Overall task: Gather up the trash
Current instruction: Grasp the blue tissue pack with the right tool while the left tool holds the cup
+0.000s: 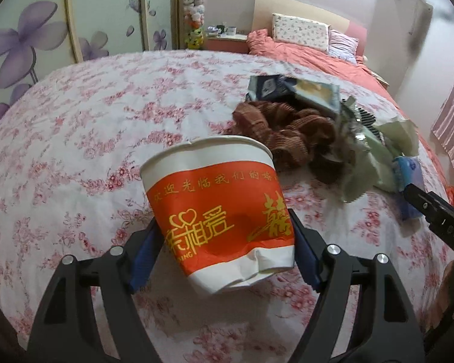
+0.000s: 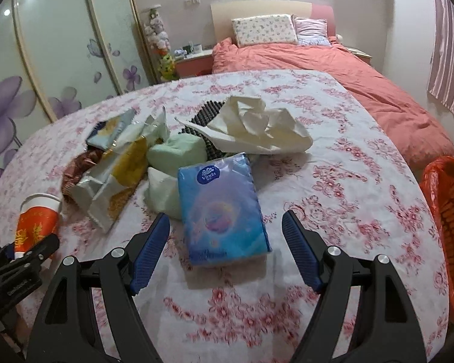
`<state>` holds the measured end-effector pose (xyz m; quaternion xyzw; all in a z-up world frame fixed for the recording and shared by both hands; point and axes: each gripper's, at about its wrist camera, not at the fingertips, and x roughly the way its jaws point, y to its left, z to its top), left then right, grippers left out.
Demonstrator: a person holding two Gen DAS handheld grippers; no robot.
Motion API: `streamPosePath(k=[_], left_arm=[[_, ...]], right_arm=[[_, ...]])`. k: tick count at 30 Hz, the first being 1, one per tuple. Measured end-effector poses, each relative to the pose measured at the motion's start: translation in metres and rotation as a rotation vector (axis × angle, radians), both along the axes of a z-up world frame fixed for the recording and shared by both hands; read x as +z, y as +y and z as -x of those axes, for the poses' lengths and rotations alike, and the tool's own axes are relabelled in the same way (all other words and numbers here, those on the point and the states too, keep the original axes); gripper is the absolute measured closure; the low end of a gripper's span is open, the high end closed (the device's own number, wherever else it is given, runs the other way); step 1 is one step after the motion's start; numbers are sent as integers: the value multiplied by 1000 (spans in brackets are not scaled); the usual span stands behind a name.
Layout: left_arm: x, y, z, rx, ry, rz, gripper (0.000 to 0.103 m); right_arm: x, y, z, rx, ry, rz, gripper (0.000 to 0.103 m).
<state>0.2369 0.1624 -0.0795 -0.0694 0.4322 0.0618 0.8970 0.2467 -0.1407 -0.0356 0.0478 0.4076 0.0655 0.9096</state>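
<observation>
Already the left gripper (image 1: 224, 239) pinches the dented red-and-white paper cup (image 1: 218, 208) above the floral tablecloth (image 1: 75, 139); the right gripper (image 2: 225, 236), spread, should carefully straddle the blue tissue pack (image 2: 222, 208) before squeezing, orange basket (image 2: 448, 230) far right.

Both wrist cams look fwd, low over the bedspread (image 1: 75, 139) (shared: trash pile (image 2: 154, 157)).

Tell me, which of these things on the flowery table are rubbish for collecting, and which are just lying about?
Likely trash job: paper cup held by the left gripper; snack wrapper; crumpled tissue; orange basket, probably the bin.

Probably just lying about: Vinda tissue pack, brown cloth, bed.
</observation>
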Motion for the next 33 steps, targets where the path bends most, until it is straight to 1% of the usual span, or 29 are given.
streamPosePath(k=[2, 6, 12, 16, 17, 21, 28, 33], left_arm=[[1, 3, 0, -3, -7, 12, 28], [-1, 5, -3, -3, -7, 21, 28], [-2, 5, -5, 0, -6, 18, 28], [-2, 6, -9, 9, -2, 10, 28], [-1, 7, -11, 12, -1, 10, 28], [-1, 10, -15, 19, -1, 5, 28], [2, 9, -12, 16, -16, 8, 28], [10, 7, -6, 13, -40, 11, 28]], right_arm=[[-3, -1, -4, -5, 26, -9, 28], [-5, -4, -5, -13, 36, -22, 29], [-2, -2, -4, -6, 13, -7, 30], [-3, -1, -6, -1, 17, -6, 38], [-3, -1, -7, 0, 21, -8, 42], [-4, -2, -8, 1, 28, -17, 47], [-1, -7, -1, -3, 13, -19, 49], [3, -17, 6, -18, 3, -30, 50]])
